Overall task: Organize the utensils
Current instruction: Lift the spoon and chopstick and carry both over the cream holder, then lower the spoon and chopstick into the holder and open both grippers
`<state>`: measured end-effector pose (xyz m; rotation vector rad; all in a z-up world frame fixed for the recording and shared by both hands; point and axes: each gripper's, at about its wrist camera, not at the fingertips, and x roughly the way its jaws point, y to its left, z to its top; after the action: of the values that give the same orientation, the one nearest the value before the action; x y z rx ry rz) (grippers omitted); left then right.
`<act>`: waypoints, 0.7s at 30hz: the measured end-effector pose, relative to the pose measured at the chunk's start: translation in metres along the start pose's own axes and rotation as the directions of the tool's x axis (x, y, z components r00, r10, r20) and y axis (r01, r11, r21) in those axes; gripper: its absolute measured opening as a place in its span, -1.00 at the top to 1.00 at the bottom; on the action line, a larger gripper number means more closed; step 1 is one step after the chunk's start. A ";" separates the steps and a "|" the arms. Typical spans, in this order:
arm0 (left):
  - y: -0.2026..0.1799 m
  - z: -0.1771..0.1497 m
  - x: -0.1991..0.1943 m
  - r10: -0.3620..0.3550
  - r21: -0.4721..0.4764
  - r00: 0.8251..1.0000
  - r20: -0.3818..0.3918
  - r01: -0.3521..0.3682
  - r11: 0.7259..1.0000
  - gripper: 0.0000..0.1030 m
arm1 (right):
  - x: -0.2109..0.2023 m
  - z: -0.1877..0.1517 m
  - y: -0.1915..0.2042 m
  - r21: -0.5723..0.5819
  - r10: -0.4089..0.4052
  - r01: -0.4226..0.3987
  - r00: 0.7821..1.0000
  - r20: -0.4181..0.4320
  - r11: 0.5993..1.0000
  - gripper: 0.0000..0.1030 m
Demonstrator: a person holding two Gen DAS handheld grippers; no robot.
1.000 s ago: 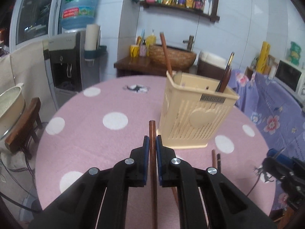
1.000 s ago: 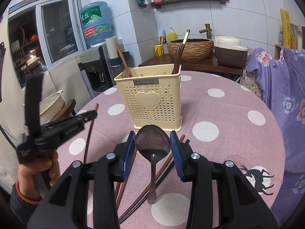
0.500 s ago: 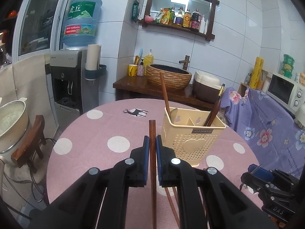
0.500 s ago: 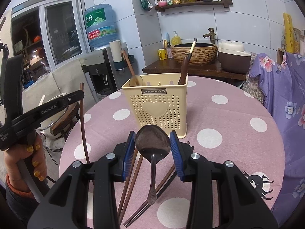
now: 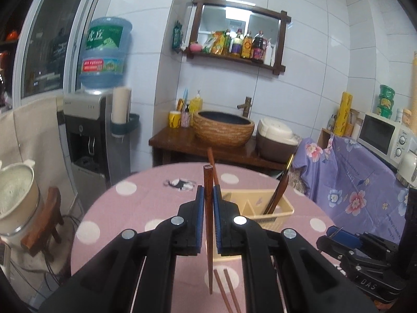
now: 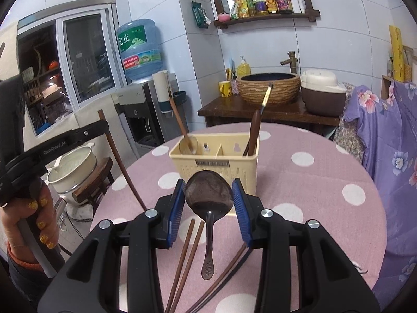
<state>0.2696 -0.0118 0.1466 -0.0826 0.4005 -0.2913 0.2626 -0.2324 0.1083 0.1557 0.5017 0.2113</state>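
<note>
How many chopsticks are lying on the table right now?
4: two brown chopsticks left of the spoon handle, two darker ones right of it. Others may be hidden by the right tongs.

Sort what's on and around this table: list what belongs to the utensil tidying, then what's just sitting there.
Job:
left gripper, shut on a chopstick
right gripper, gripping a spoon
utensil basket
loose chopsticks on the table

Lying about:
water dispenser
rice cooker
microwave

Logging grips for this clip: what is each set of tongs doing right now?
Left tongs: shut on a chopstick.
Right tongs: shut on a spoon, gripping its bowl.
</note>
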 end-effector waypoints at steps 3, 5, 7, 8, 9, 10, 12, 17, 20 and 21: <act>-0.008 0.026 -0.001 -0.011 0.014 0.999 0.031 0.011 1.000 0.85 | 0.002 0.028 -0.002 0.010 -0.005 0.005 1.000 0.030 1.000 0.27; -0.013 0.043 -0.002 -0.019 0.023 0.999 0.045 0.018 1.000 0.85 | 0.003 0.050 -0.003 0.021 -0.009 0.008 0.999 0.049 1.000 0.27; -0.018 0.063 -0.003 -0.031 0.022 0.998 0.063 0.029 0.999 0.85 | 0.006 0.071 -0.004 0.026 -0.021 0.019 0.997 0.071 0.999 0.27; -0.020 0.072 -0.003 -0.034 0.020 0.997 0.071 0.033 0.999 0.85 | 0.007 0.081 -0.005 0.032 -0.033 0.030 0.996 0.086 0.999 0.27; -0.023 0.081 -0.003 -0.038 0.016 0.996 0.081 0.037 0.999 0.85 | 0.009 0.089 -0.005 0.036 -0.045 0.042 0.994 0.097 0.998 0.27; -0.026 0.090 -0.002 -0.039 0.015 0.995 0.092 0.038 0.999 0.85 | 0.011 0.098 -0.006 0.038 -0.060 0.056 0.992 0.113 0.998 0.27; -0.032 0.103 0.000 -0.035 0.016 0.993 0.117 0.033 0.999 0.85 | 0.016 0.112 -0.006 0.044 -0.081 0.076 0.988 0.133 0.996 0.27; -0.046 0.116 0.016 -0.015 0.025 0.987 0.163 0.012 1.000 0.85 | 0.035 0.131 -0.007 0.039 -0.144 0.139 0.974 0.175 0.990 0.27; -0.049 0.107 0.031 0.002 0.023 0.987 0.161 -0.006 1.000 0.85 | 0.052 0.123 -0.012 0.041 -0.179 0.174 0.967 0.180 0.984 0.27; -0.048 0.102 0.036 0.006 0.019 0.988 0.157 -0.009 1.000 0.85 | 0.058 0.118 -0.014 0.044 -0.188 0.183 0.966 0.176 0.982 0.27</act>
<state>0.3290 -0.0662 0.2339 -0.0842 0.2412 -0.2789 0.3728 -0.2431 0.1814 0.1518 0.3371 0.0066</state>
